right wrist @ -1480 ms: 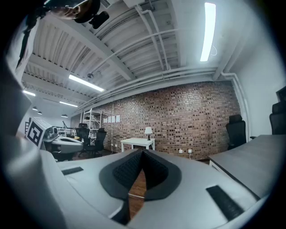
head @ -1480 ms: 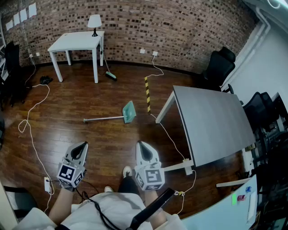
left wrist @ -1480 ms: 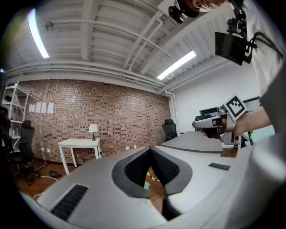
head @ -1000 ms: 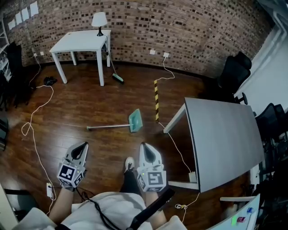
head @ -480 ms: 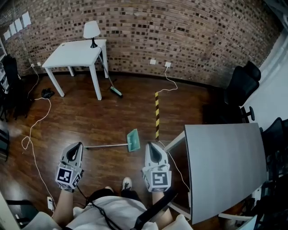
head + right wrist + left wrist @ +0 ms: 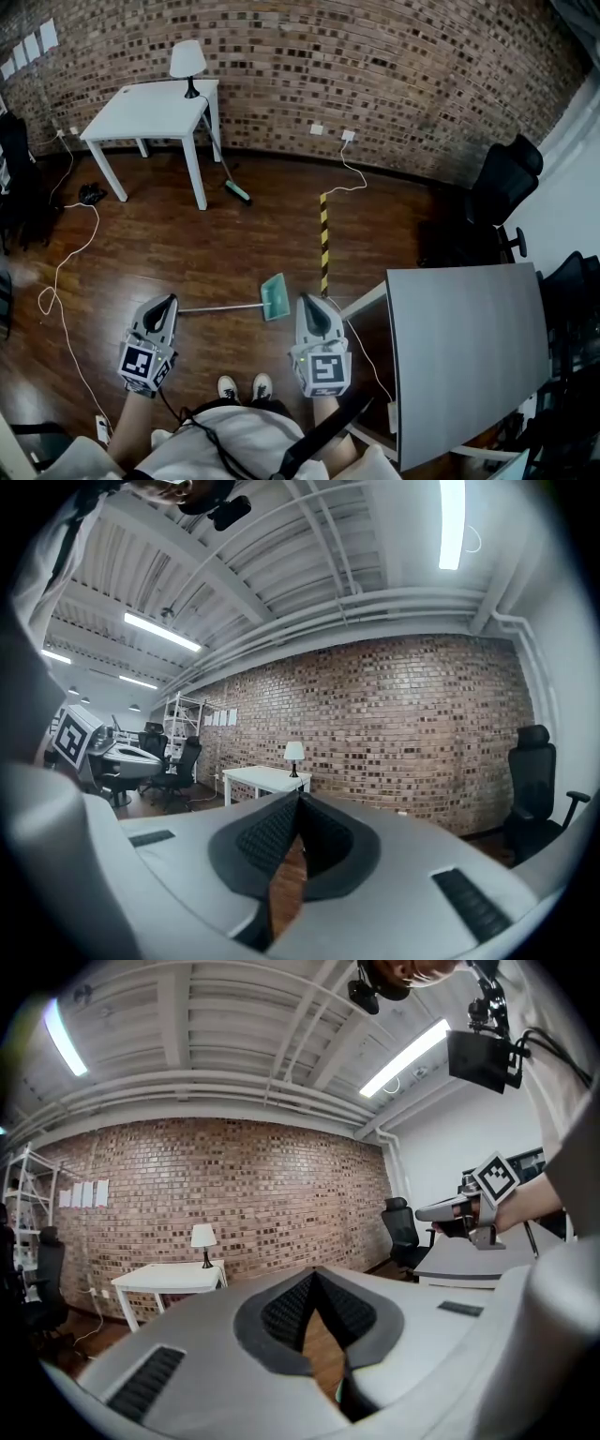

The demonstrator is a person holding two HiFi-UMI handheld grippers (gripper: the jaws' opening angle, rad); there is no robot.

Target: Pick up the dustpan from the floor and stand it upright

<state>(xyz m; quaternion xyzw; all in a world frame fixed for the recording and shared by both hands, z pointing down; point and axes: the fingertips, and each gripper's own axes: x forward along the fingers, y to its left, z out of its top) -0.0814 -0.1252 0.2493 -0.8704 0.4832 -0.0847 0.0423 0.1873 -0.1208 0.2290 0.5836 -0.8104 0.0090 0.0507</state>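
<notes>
The dustpan [image 6: 275, 296] lies flat on the wood floor [image 6: 187, 244], just ahead of the person's shoes [image 6: 241, 386]. Its green pan is toward the right, and its long thin handle runs off to the left. In the head view it lies between the tips of the two grippers, and neither gripper has hold of it.

The left gripper [image 6: 170, 300] is held out in front of the person with its jaws pressed together and nothing between them. In the left gripper view only a sliver of floor shows behind the meeting pads. The right gripper [image 6: 305, 300] is held out the same way, jaws together and empty, and its tip appears close to the pan's right edge in the head view. Both point roughly level toward the brick wall [image 6: 375, 66] at the far side of the room.

A white table [image 6: 150, 108] stands against that wall with a lamp [image 6: 187, 61] on its back edge. A broom [image 6: 225, 164] leans on the table's right leg, with its green head on the floor. A black and yellow striped strip [image 6: 324, 239] runs along the floor from near the wall toward the dustpan. A grey table [image 6: 464, 361] stands to the right of the person, its near corner just beside the right gripper. A black office chair [image 6: 502, 178] sits beyond it. White cables [image 6: 61, 272] trail across the floor on the left.
</notes>
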